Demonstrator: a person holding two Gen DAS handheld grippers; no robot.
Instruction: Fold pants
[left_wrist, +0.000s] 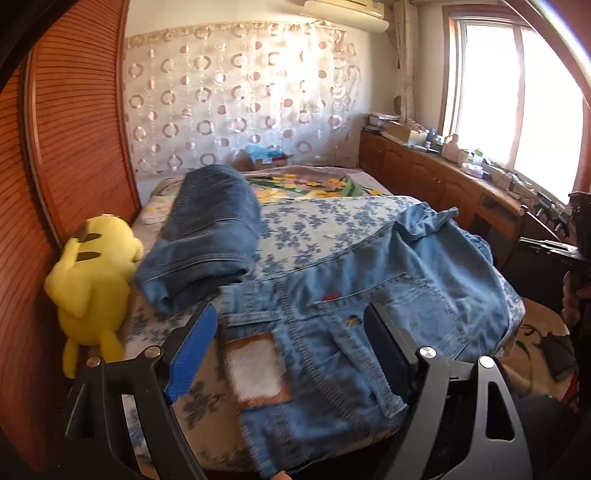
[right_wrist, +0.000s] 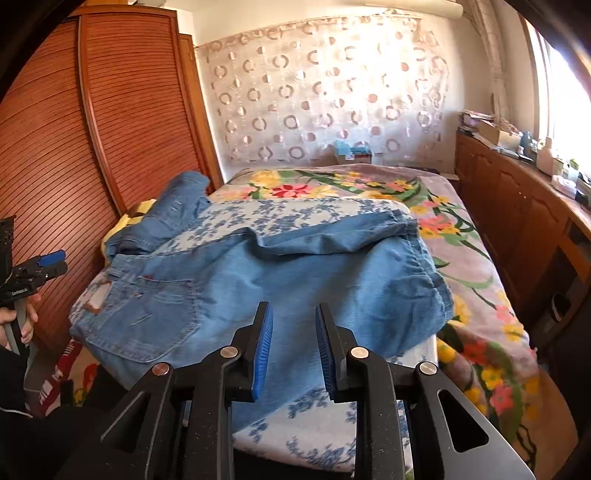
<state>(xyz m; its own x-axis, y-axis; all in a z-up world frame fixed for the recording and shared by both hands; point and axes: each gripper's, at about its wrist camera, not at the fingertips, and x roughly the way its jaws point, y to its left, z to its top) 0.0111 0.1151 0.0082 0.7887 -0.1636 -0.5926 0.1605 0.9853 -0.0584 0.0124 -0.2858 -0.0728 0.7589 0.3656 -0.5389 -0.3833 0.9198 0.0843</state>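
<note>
Light blue jeans (left_wrist: 369, 295) lie spread across the bed, waistband and brown patch nearest the left wrist view. They also show in the right wrist view (right_wrist: 280, 280), back pocket at left, legs bunched to the right. My left gripper (left_wrist: 291, 325) is open wide over the waistband, empty. My right gripper (right_wrist: 294, 325) is open, empty, above the near part of the jeans. The left gripper also shows at the far left of the right wrist view (right_wrist: 51, 264).
A folded darker pair of jeans (left_wrist: 210, 236) lies at the bed's left by a yellow plush toy (left_wrist: 92, 273). A wooden wardrobe (right_wrist: 92, 129) stands left, a wooden cabinet (right_wrist: 517, 221) right. The bed (right_wrist: 480, 295) has floral covers.
</note>
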